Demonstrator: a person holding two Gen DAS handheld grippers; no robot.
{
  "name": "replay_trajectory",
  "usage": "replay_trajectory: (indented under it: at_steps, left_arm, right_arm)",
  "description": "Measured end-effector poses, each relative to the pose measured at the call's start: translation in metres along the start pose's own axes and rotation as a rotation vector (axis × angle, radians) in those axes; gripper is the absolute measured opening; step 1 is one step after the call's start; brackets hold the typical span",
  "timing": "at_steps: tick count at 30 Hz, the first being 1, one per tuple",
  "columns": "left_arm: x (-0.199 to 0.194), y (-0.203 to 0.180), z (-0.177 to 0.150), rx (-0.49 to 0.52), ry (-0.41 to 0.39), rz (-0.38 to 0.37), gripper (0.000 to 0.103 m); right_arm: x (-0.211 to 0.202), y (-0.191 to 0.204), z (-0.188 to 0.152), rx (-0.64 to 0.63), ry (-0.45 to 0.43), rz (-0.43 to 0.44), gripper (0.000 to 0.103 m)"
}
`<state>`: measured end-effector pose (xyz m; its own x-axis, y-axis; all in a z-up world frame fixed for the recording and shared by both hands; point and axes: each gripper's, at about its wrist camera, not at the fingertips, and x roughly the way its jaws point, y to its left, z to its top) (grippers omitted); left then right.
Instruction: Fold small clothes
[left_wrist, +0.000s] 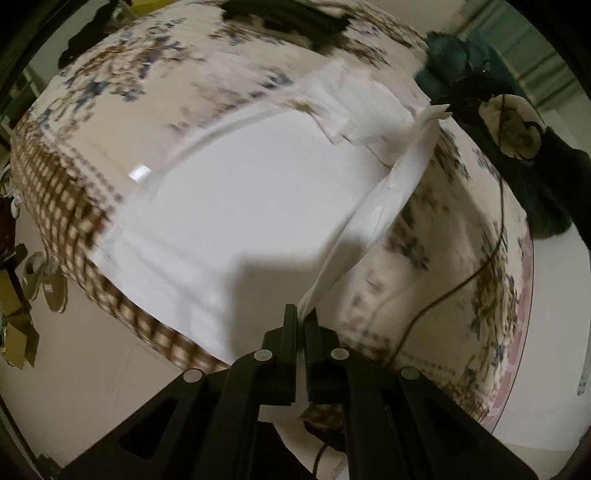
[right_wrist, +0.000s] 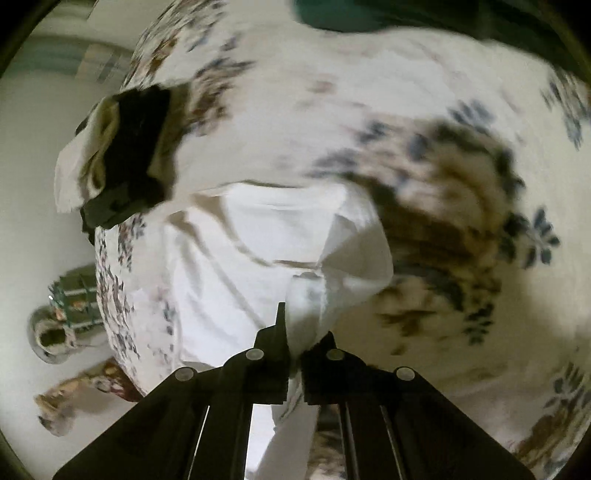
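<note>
Left gripper (left_wrist: 301, 317): black plastic jaws pinched shut on a raised edge of the white garment (left_wrist: 236, 206).
White garment: smooth, thin cloth, spread flat over the near corner of the bed (left_wrist: 155, 92); one edge rises in a taut band from the left gripper toward a far corner, where folded layers bunch.
Label (left_wrist: 139, 172): small shiny tag near the garment's left hem.
Bed: cream cover printed with blue and brown flowers, brown checked border along its left side.
Shoes (left_wrist: 44, 280): pale pair on the floor, left of the bed.
Cable (left_wrist: 461, 280): thin dark cord trailing across the cover, right of the garment.
Dark clothes (left_wrist: 554, 184): heaped at the bed's right edge, with a cream fleecy lining showing.
Right gripper (right_wrist: 295, 325): black jaws closed on a bunched fold of the same white garment (right_wrist: 258, 240), which lies creased on the flowered cover (right_wrist: 443, 110).
Black cloth (right_wrist: 133, 147): dark piece over a pale one, on the bed's left edge, beyond the garment.
Slipper (right_wrist: 51, 336): on the floor, far left; detail blurred.
</note>
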<state>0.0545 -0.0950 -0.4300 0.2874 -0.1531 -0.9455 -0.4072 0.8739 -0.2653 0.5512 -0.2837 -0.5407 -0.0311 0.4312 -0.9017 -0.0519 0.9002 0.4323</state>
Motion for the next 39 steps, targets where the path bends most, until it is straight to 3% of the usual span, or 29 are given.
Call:
replay_trajectory:
  at_steps: [5, 10, 16, 19, 21, 23, 24, 25, 27, 33, 39]
  left_arm:
    - [-0.007, 0.07, 0.038, -0.057, -0.035, -0.004, 0.001]
    - [0.024, 0.145, 0.073, -0.115, -0.03, -0.009, 0.001]
    - [0.081, 0.199, 0.091, -0.155, 0.046, -0.045, 0.002]
    - [0.103, 0.218, 0.091, -0.181, 0.106, -0.071, 0.006]
    - [0.109, 0.226, 0.088, -0.2, 0.144, -0.079, 0.009]
    - [0.107, 0.233, 0.083, -0.23, 0.164, -0.101, 0.02]
    - [0.104, 0.238, 0.079, -0.247, 0.17, -0.117, 0.03]
    - [0.099, 0.241, 0.075, -0.26, 0.17, -0.133, 0.045]
    - [0.091, 0.247, 0.072, -0.289, 0.162, -0.149, 0.058]
    - [0.071, 0.245, 0.071, -0.353, 0.148, -0.157, 0.058]
    - [0.089, 0.226, 0.075, -0.261, 0.169, 0.001, 0.058]
  right_arm:
    - [0.036, 0.099, 0.013, -0.035, -0.012, -0.079, 0.004]
    - [0.103, 0.166, 0.029, -0.047, -0.013, -0.203, 0.004]
    - [0.166, 0.192, 0.038, -0.054, 0.0, -0.339, 0.004]
    - [0.181, 0.188, 0.041, -0.035, 0.035, -0.344, 0.006]
    - [0.178, 0.182, 0.039, -0.014, 0.051, -0.27, 0.023]
    - [0.163, 0.169, 0.03, 0.035, 0.061, -0.171, 0.07]
    - [0.153, 0.163, 0.022, 0.054, 0.051, -0.14, 0.074]
    - [0.139, 0.155, 0.01, 0.064, 0.042, -0.101, 0.074]
    - [0.118, 0.142, -0.017, 0.058, 0.044, -0.085, 0.074]
    - [0.09, 0.089, -0.155, 0.018, 0.13, -0.123, 0.074]
    - [0.144, 0.054, -0.327, 0.058, 0.366, -0.019, 0.074]
